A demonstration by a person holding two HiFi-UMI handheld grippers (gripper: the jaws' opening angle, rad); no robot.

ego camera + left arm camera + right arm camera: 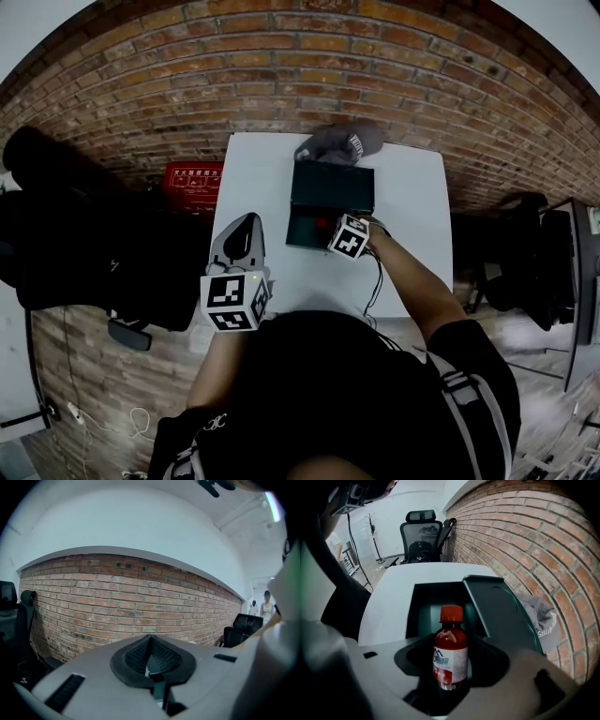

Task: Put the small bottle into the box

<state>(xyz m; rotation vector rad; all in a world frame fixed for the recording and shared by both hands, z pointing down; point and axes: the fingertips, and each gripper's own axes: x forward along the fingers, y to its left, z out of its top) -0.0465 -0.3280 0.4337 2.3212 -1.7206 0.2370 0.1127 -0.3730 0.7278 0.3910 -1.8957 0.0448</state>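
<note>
**The bottle is right over the open box**

We see the right gripper [336, 231] squeezing 1 small round brown bottle with a red cap and a white paper label [451, 651]. Its 2 jaws press on the low part of the bottle, 1 on each side. The bottle stands straight up with the cap on top, so its long side runs up and down.

The dark green box, a rectangle that looks like plastic [423, 620], sits open on the white table [272, 169]. In the head view the bottle is above the near part of the box. In the right gripper view the open hole of the box lies just past and below the bottle. The lid [497, 616] stands up on the side by the brick wall [117, 606], out of the way. We cannot tell if the bottom of the bottle is already under the rim. We think the next move is short: go down, set the bottle on the box floor, then let go.

The left gripper [150, 641] is pinched closed, its tips touching, with nothing in it. It is close to the person [319, 375] and well apart from the box. So the right gripper is the nearer one.

We count 1 bottle, 1 box, 1 lid, 2 grippers and 1 table. 1 soft grey cap [337, 143] lies at the far end of the table, just behind the lid. 1 red case [192, 178] sits on the floor beside the table.
</note>
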